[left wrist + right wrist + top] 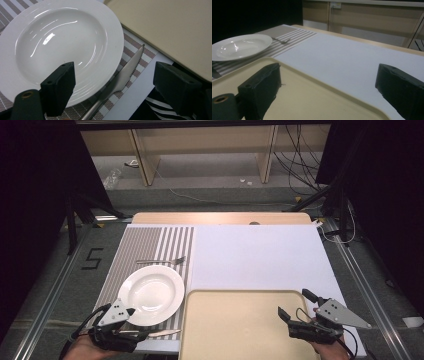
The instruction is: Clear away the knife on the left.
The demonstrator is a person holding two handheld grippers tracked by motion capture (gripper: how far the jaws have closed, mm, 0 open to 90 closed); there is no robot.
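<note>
My left gripper hangs released over the near rim of the white plate, jaws straddling the knife on the striped mat. Right gripper released over the beige tray.

From above our side we look forward and down on the table. Our left gripper view sits close over the plate; our right looks low across the tray. All share both.
</note>
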